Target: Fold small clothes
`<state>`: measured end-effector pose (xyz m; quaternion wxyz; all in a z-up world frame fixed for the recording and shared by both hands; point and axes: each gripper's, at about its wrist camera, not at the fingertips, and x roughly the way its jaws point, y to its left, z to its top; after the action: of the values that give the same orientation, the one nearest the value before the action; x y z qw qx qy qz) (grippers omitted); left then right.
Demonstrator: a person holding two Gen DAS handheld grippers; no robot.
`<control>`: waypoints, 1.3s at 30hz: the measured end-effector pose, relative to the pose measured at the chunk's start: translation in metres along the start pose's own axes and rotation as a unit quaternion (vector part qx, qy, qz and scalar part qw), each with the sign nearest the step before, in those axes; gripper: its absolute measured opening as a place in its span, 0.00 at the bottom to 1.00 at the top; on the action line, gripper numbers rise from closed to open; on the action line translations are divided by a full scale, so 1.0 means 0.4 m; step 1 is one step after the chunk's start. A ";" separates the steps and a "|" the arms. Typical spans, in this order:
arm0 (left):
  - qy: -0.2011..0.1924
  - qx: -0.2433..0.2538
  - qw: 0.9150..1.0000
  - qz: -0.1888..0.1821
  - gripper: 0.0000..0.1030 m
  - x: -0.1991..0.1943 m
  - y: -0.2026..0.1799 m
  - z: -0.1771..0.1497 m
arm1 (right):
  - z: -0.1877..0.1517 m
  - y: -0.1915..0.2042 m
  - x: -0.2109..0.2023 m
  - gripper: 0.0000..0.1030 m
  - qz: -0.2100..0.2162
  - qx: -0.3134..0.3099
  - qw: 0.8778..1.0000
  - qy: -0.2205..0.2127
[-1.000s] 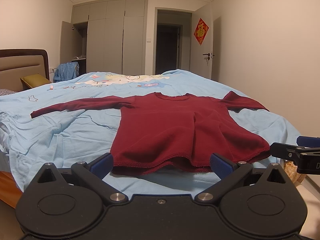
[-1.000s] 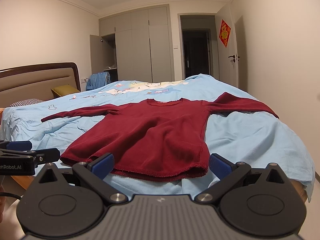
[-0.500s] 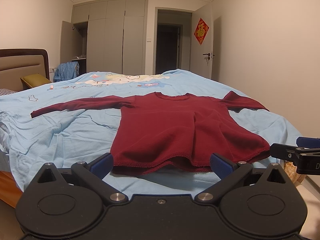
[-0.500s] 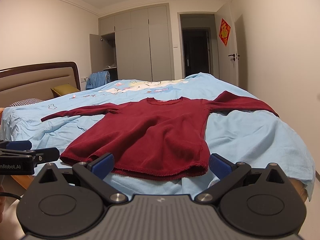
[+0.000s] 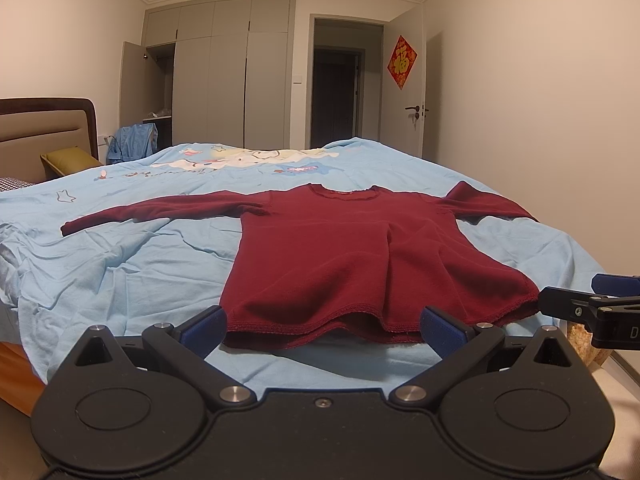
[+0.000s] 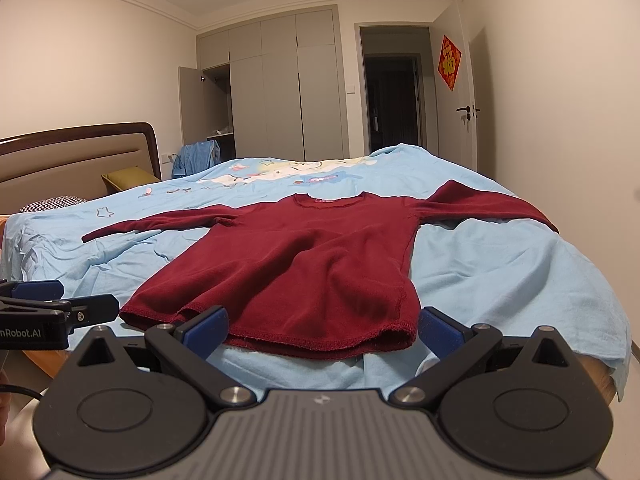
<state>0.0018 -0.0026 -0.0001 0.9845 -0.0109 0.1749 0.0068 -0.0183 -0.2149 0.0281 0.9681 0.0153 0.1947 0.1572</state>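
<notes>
Blue bedsheet [image 5: 120,280], maroon top [image 5: 360,264] (flat), "nRobot.AI" on left claw [image 6: 60,312]

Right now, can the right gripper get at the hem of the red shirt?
Probably yes: the right gripper is open, facing the hem, with nothing between them.

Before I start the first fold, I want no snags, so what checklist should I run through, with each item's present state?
1. Dark red long-sleeved top lies flat, front spread out: ok.
2. Both sleeves stretched outward; the right sleeve runs toward the bed's edge, its cuff hidden: cannot tell.
3. Left tool open, holding nothing: ok.
4. Right tool open, holding nothing: ok.
5. Hem sits near the bed's front edge, just ahead of both tools: ok.
6. Light blue bedsheet under the top is wrinkled: not ok.
</notes>
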 end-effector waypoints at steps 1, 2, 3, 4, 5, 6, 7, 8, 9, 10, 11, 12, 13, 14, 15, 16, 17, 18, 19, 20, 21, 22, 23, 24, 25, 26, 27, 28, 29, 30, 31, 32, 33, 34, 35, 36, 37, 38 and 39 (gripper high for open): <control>0.000 0.000 1.000 0.000 0.99 0.000 0.000 0.000 | 0.000 0.000 -0.001 1.00 0.000 0.000 1.000 0.000; 0.000 0.000 1.000 0.000 0.99 0.000 0.000 0.000 | 0.001 0.000 0.000 1.00 0.000 0.000 1.000 0.000; 0.000 0.000 1.000 0.000 0.99 0.000 0.000 0.000 | 0.001 0.000 0.000 1.00 0.000 0.000 1.000 0.000; 0.000 0.000 1.000 0.000 0.99 0.000 0.000 0.000 | 0.005 0.000 0.000 1.00 0.000 0.000 1.000 0.000; 0.000 0.000 1.000 0.000 0.99 0.000 0.000 0.000 | 0.008 -0.001 0.000 1.00 0.000 0.000 1.000 0.001; 0.000 0.000 1.000 0.000 0.99 0.000 0.000 0.000 | 0.012 -0.002 0.000 1.00 0.000 0.000 1.000 0.001; 0.002 0.000 1.000 0.001 0.99 -0.001 -0.001 0.000 | 0.015 -0.002 0.001 1.00 0.000 0.000 1.000 0.001; 0.000 0.000 1.000 0.000 0.99 0.000 0.000 0.000 | 0.018 -0.003 0.001 1.00 0.000 0.000 1.000 0.001; 0.000 0.000 1.000 0.000 0.99 0.000 0.000 0.000 | 0.001 0.001 0.002 1.00 0.000 0.000 1.000 0.001; 0.000 0.000 1.000 0.000 0.99 0.000 0.000 0.000 | -0.003 0.003 0.000 1.00 0.000 0.000 1.000 0.001; 0.000 0.000 1.000 0.000 0.99 0.000 0.000 0.000 | 0.003 0.001 0.002 1.00 0.000 0.000 1.000 0.001; 0.000 0.000 1.000 0.000 0.99 0.000 0.000 0.000 | 0.005 0.001 0.002 1.00 0.000 0.000 1.000 0.001; 0.000 0.000 1.000 0.000 0.99 0.000 0.000 0.000 | 0.002 0.002 0.001 1.00 0.000 0.000 1.000 0.001; 0.000 0.000 1.000 0.000 0.99 0.000 0.000 0.000 | 0.010 0.001 0.002 1.00 0.000 0.001 1.000 0.002; 0.000 0.000 1.000 0.000 0.99 0.000 0.000 0.000 | 0.002 0.001 0.002 1.00 0.000 0.001 1.000 0.002; 0.000 0.000 1.000 0.000 0.99 0.000 0.000 0.000 | -0.002 -0.002 0.005 1.00 0.000 0.001 1.000 0.002; 0.000 0.000 1.000 0.000 0.99 0.000 0.000 0.000 | -0.005 0.000 0.004 1.00 0.000 0.001 1.000 0.002; 0.000 0.000 1.000 0.000 0.99 0.000 0.000 0.000 | -0.004 0.000 0.004 1.00 0.000 0.001 1.000 0.002; 0.001 0.000 1.000 0.000 0.99 0.000 0.000 0.000 | -0.004 -0.003 0.004 1.00 0.000 0.001 1.000 0.002; 0.001 0.000 1.000 0.000 0.99 0.000 0.000 0.000 | -0.009 -0.002 0.003 1.00 0.000 0.001 1.000 0.002; 0.001 0.000 1.000 0.000 0.99 0.000 0.000 0.000 | -0.005 -0.002 0.003 1.00 0.000 0.001 1.000 0.002; 0.001 0.000 1.000 0.000 0.99 0.000 0.000 0.000 | -0.004 -0.002 0.003 1.00 0.000 0.001 1.000 0.002; 0.001 0.000 1.000 0.000 0.99 0.000 0.000 0.000 | -0.006 -0.002 0.002 1.00 0.000 0.001 1.000 0.002; 0.001 0.000 1.000 0.000 0.99 0.000 0.000 0.000 | -0.007 -0.002 0.002 1.00 0.000 0.001 1.000 0.002; 0.001 0.000 1.000 0.000 0.99 0.000 0.000 0.000 | -0.014 -0.001 0.001 1.00 0.000 0.001 1.000 0.002; 0.001 0.000 1.000 0.000 0.99 0.000 0.000 0.000 | -0.008 -0.002 0.003 1.00 0.000 0.001 1.000 0.002; 0.001 0.000 1.000 0.000 0.99 0.000 -0.001 0.000 | -0.015 -0.001 0.002 1.00 0.000 0.001 1.000 0.002; 0.001 0.000 1.000 0.000 0.99 0.000 0.000 0.000 | -0.021 0.000 0.000 1.00 0.000 0.001 1.000 0.002; 0.001 0.000 1.000 0.000 0.99 0.000 0.000 0.000 | -0.009 -0.002 0.003 1.00 0.000 0.001 1.000 0.003; 0.001 0.000 1.000 0.000 0.99 0.000 -0.001 0.000 | -0.006 -0.002 0.004 1.00 0.000 0.001 1.000 0.003; 0.001 0.000 1.000 0.000 0.99 0.000 0.000 0.000 | -0.006 -0.003 0.004 1.00 0.000 0.001 1.000 0.003; 0.001 0.000 1.000 0.000 0.99 0.000 0.000 0.000 | -0.010 -0.002 0.004 1.00 0.000 0.001 1.000 0.003; 0.001 0.000 1.000 0.000 0.99 0.000 -0.001 0.000 | -0.007 -0.003 0.004 1.00 0.000 0.001 1.000 0.003; 0.001 0.000 1.000 0.000 0.99 0.000 0.000 0.000 | -0.004 -0.003 0.004 1.00 0.000 0.001 1.000 0.003; 0.001 0.000 1.000 0.000 0.99 0.000 0.000 0.000 | -0.008 -0.003 0.003 1.00 0.000 0.002 1.000 0.004; 0.001 0.000 1.000 0.000 0.99 0.001 -0.001 0.000 | -0.004 -0.003 0.003 1.00 0.000 0.002 1.000 0.004; 0.002 0.000 1.000 0.001 0.99 -0.003 -0.001 0.001 | 0.001 -0.002 0.001 1.00 0.000 0.002 1.000 0.004; 0.002 0.000 1.000 0.000 0.99 -0.003 -0.001 0.001 | 0.001 -0.002 0.001 1.00 0.000 0.002 1.000 0.004; 0.002 0.000 1.000 0.000 0.99 -0.002 -0.001 0.001 | 0.000 -0.002 0.000 1.00 0.000 0.002 1.000 0.004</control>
<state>0.0009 -0.0030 0.0005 0.9841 -0.0111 0.1772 0.0065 -0.0180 -0.2155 0.0281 0.9672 0.0164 0.1988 0.1570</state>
